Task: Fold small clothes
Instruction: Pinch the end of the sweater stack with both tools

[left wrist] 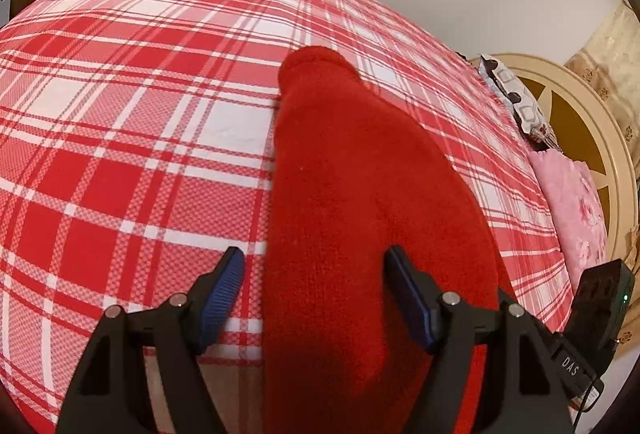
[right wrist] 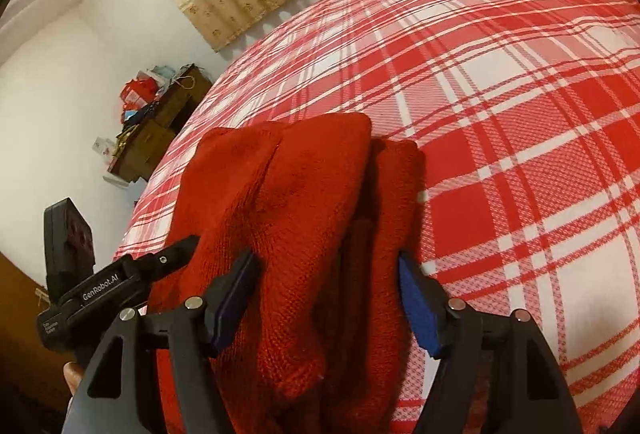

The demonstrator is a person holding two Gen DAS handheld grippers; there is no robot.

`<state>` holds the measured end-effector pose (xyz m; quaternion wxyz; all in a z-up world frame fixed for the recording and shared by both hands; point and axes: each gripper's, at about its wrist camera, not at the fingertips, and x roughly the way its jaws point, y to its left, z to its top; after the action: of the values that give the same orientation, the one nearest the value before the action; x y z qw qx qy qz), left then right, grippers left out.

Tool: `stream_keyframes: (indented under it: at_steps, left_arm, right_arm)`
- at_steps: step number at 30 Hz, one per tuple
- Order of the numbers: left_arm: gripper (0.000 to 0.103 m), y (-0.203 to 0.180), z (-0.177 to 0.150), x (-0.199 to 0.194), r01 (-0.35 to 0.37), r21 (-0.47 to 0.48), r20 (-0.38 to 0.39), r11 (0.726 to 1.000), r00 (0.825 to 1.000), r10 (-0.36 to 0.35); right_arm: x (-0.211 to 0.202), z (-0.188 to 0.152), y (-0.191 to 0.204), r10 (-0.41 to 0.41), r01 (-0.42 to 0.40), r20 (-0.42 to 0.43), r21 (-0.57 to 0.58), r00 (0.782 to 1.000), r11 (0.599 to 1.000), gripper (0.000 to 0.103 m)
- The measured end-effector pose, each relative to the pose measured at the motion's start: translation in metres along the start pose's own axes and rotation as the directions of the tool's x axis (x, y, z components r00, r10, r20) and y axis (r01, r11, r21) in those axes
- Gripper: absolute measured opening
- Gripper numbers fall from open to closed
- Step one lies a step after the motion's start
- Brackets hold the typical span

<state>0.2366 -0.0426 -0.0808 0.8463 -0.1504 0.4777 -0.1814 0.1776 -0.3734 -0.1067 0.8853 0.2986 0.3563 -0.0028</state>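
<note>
Both the left gripper (left wrist: 314, 274) and right gripper (right wrist: 326, 276) stand with jaws spread, pads clear of the red knitted garment (left wrist: 352, 194) lying folded at centre frame on the plaid bedsheet (left wrist: 120, 154). It looks soft, light and limp; pinching a layered edge or corner seems best. Lower left in the right view, the other gripper reads "GenRobot.AI"; lower right in the left view, "DAS".

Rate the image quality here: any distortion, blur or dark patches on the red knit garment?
Left wrist view: strong fisheye bulge bends the plaid bedspread; red knit garment falls into shadow near the lens, its texture soft. Right wrist view: same bulge, dark vignette corners; garment's knit sharp, a deep shadow down its central fold.
</note>
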Motion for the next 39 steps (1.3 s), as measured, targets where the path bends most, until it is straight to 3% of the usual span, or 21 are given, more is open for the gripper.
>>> stream_keyframes:
  at_steps: [12, 17, 21, 25, 39]
  left_arm:
    - [0.075, -0.002, 0.001, 0.005, -0.009, 0.035, 0.021, 0.999, 1.0, 0.008]
    - [0.075, -0.002, 0.001, 0.005, -0.007, 0.036, 0.023, 0.999, 1.0, 0.006]
    - [0.075, -0.003, -0.001, 0.004, -0.006, 0.036, 0.029, 0.999, 1.0, 0.005]
    - [0.075, -0.004, -0.002, 0.004, -0.004, 0.041, 0.032, 0.999, 0.999, 0.003]
    - [0.075, -0.005, -0.004, 0.004, -0.014, 0.044, 0.047, 0.999, 0.999, 0.012]
  right_arm:
    - [0.003, 0.004, -0.001, 0.016, -0.017, 0.036, 0.024, 0.999, 1.0, 0.071]
    - [-0.003, 0.006, -0.011, -0.024, 0.019, 0.073, 0.08, 0.997, 0.997, 0.071]
    - [0.008, 0.002, 0.015, -0.007, 0.008, 0.024, -0.046, 1.0, 0.999, 0.069]
    - [0.011, -0.002, 0.021, -0.014, 0.016, 0.02, -0.097, 1.0, 0.995, 0.054]
    - [0.02, 0.002, 0.02, -0.032, 0.034, 0.02, -0.095, 0.999, 0.995, 0.057]
